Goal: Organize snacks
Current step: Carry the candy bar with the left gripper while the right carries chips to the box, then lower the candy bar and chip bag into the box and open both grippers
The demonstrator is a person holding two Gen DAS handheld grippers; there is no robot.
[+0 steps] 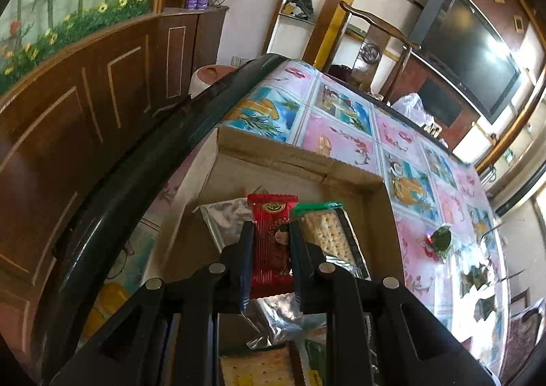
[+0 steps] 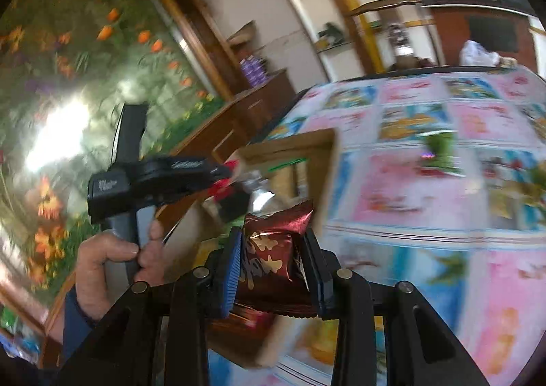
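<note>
My left gripper [image 1: 271,232] is shut on a red snack packet [image 1: 271,239] and holds it over the open cardboard box [image 1: 293,161]. In the box lie a cracker pack with a green end [image 1: 327,232] and silver foil packs [image 1: 225,219]. My right gripper [image 2: 273,242] is shut on a dark red and gold snack packet [image 2: 273,249], just in front of the box [image 2: 327,174]. The left gripper [image 2: 225,178] with its red packet also shows in the right wrist view, at the box's left rim.
The box stands on a table with a pink and blue patterned cloth [image 1: 426,147]. Green wrapped snacks [image 1: 440,239] lie on the cloth to the right. A wooden cabinet [image 1: 85,106] runs along the left. A white bag [image 1: 409,106] sits at the far edge.
</note>
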